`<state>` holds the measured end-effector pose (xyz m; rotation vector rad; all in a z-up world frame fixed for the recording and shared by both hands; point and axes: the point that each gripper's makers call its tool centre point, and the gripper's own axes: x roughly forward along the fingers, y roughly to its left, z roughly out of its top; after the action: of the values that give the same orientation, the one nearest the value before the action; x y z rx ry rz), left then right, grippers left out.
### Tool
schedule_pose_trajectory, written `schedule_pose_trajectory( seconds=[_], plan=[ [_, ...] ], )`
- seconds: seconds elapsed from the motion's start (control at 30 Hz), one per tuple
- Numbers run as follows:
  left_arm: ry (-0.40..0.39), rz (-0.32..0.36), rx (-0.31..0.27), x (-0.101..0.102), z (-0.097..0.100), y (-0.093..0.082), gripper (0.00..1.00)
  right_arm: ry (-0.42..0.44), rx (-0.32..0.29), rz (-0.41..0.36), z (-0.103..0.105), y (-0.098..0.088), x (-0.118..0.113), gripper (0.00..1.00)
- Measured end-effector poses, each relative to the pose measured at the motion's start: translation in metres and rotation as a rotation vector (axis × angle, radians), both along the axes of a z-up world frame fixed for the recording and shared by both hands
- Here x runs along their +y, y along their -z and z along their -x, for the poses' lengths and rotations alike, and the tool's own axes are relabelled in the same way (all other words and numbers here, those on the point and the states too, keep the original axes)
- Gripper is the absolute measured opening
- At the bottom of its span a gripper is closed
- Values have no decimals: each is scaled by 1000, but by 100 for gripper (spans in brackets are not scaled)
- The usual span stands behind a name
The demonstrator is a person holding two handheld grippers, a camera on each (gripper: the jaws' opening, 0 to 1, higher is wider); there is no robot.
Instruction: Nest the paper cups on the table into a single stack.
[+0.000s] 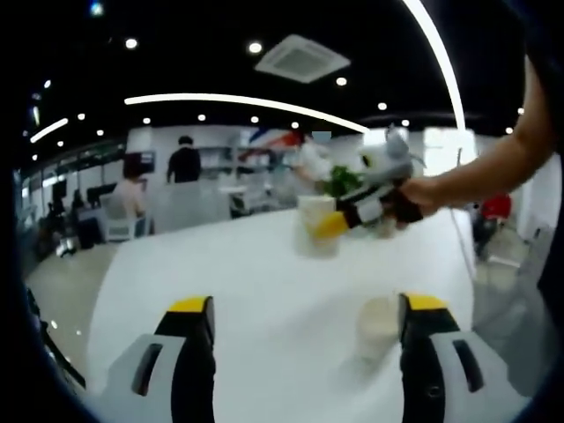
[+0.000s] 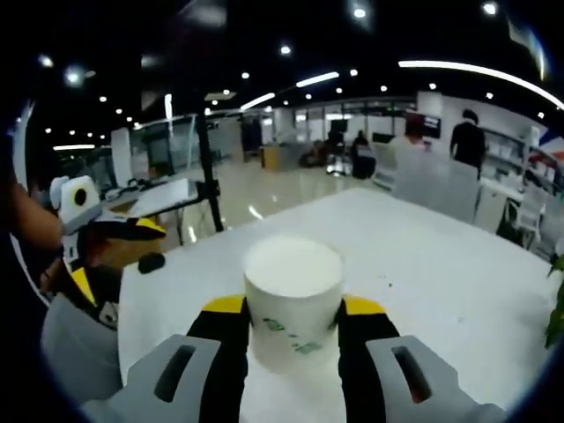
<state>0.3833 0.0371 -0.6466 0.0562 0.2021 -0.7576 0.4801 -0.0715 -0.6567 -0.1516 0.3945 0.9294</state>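
A white paper cup (image 1: 379, 328) stands on the white table (image 1: 247, 264), just inside the right-hand jaw of my left gripper (image 1: 306, 304). That gripper is open wide and touches nothing. Farther across the table, my right gripper (image 1: 339, 220) comes in from the right, shut on a second white cup (image 1: 315, 227) held just over the tabletop. In the right gripper view this cup (image 2: 293, 295) carries green print, shows a flat round end, and is clamped between the jaws of the right gripper (image 2: 295, 310). The left gripper (image 2: 106, 251) appears at the left there.
A person's arm (image 1: 493, 167) reaches in from the right. A green plant (image 1: 339, 181) stands at the table's far end. Beyond the table's edge (image 2: 176, 242) are a dark stand (image 2: 208, 167), chairs and people in an open office.
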Motion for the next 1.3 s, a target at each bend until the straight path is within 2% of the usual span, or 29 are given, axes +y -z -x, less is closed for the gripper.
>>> schedule_pose_trajectory(
  seconds=[0.07, 0.3, 0.5, 0.63, 0.87, 0.93, 0.97, 1.3],
  plan=[
    [9, -19, -15, -4, -2, -3, 79, -15, 0, 6, 9, 1, 2, 37],
    [57, -19, -25, -31, -4, -16, 72, -64, 31, 3, 49, 8, 8, 37],
    [99, -45, -49, -52, -2, -17, 70, -101, 39, 29, 74, 12, 10, 37],
    [121, -50, -37, -63, -1, -18, 62, -120, 32, 44, 84, 13, 11, 37],
    [153, -59, -29, -80, 1, -24, 53, -150, 22, 53, 98, 12, 21, 37],
    [162, -71, -28, -83, 3, -24, 51, -160, 18, 56, 102, 12, 23, 37],
    [176, -107, -19, -85, 5, -19, 50, -166, 19, 55, 105, 11, 24, 37],
    [228, -96, 26, -101, 20, -22, 39, -213, -7, 68, 121, 10, 26, 37]
  ],
)
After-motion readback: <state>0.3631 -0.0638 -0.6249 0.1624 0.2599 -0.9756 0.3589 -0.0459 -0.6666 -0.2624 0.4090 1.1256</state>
